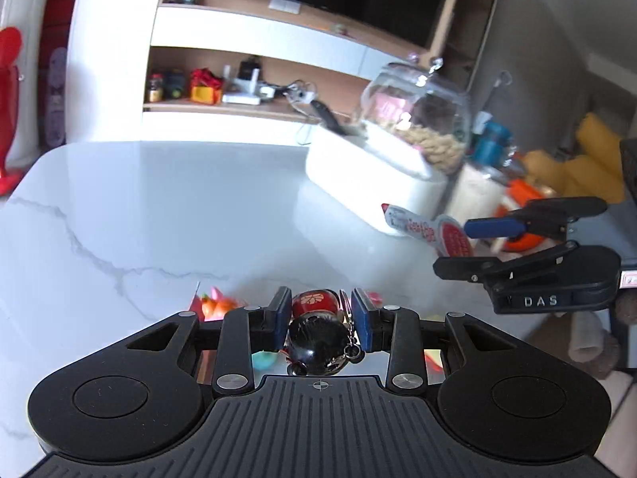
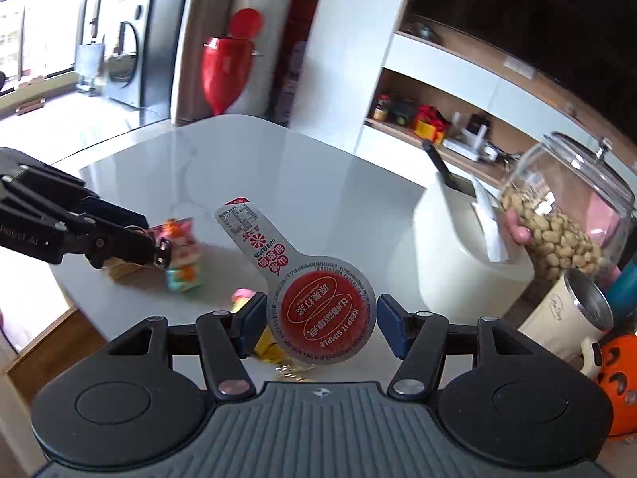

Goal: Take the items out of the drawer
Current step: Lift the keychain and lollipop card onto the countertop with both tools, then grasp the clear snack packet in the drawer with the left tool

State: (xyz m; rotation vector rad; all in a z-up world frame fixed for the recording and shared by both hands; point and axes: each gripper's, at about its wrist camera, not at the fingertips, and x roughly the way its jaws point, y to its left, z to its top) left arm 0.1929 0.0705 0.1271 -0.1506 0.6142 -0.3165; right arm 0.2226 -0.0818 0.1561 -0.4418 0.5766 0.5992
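Observation:
My left gripper (image 1: 321,302) is shut on a small doll keychain (image 1: 316,330) with a red body and a glossy black head, its chain hanging by the right pad. It hovers over the white marble table (image 1: 159,207). My right gripper (image 2: 321,318) is shut on a silver packet (image 2: 324,312) with a round red label and a long printed neck pointing away from me. In the left wrist view the right gripper (image 1: 454,247) shows at the right with the packet (image 1: 414,225) sticking out leftward. The left gripper (image 2: 157,253) reaches in from the left in the right wrist view.
A colourful toy figurine (image 2: 183,255) and a small pink piece (image 2: 243,294) lie on the table below the grippers. At the right stand a white tub (image 1: 358,183), a glass jar of peanuts (image 2: 565,215), a cream mug (image 2: 573,310) and an orange object (image 2: 617,374). Behind is a shelf unit (image 1: 247,87).

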